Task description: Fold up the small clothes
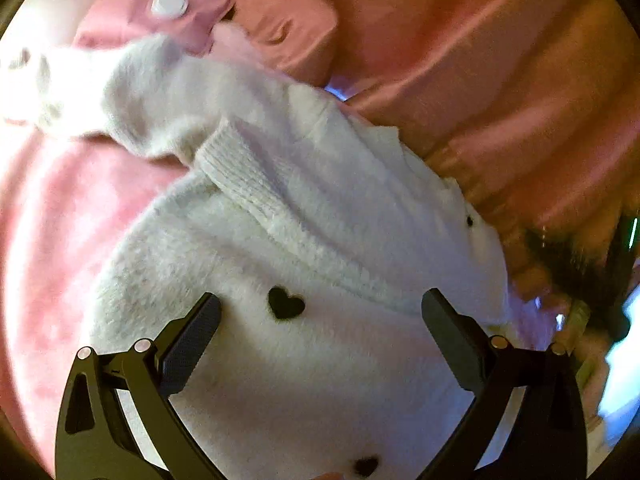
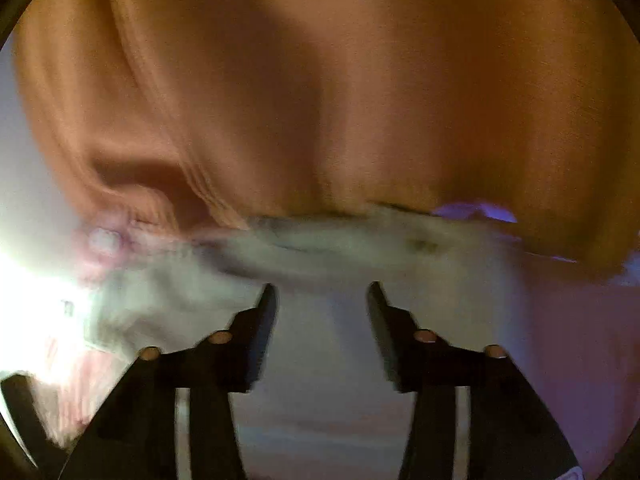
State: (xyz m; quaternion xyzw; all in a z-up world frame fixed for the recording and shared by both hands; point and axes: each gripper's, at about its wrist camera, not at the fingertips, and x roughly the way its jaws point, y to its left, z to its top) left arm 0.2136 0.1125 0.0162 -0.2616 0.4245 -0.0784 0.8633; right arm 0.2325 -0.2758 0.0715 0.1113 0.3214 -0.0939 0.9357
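One white fuzzy cardigan point(image 1: 304, 216) with two black heart buttons point(image 1: 285, 303), left gripper point(image 1: 320, 312) fingers wide above it, right gripper point(image 2: 322, 300) wide, empty, its view blurred, orange cloth point(image 2: 320, 80) filling it

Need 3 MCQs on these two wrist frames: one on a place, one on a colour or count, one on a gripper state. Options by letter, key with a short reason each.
1. Where does the white sweater lie in the left wrist view?
A. on pink and orange fabric
B. on a wooden shelf
C. in a basket

2. What colour are the hearts on the sweater?
A. red
B. black
C. blue

3. How does the left gripper stand?
A. shut on the sweater
B. shut on nothing
C. open over the sweater

Key:
1 A, pink cloth shows left of it and orange cloth behind it.
2 B, both visible hearts are black on white fluff.
3 C, its fingers stand wide apart with the heart between them.
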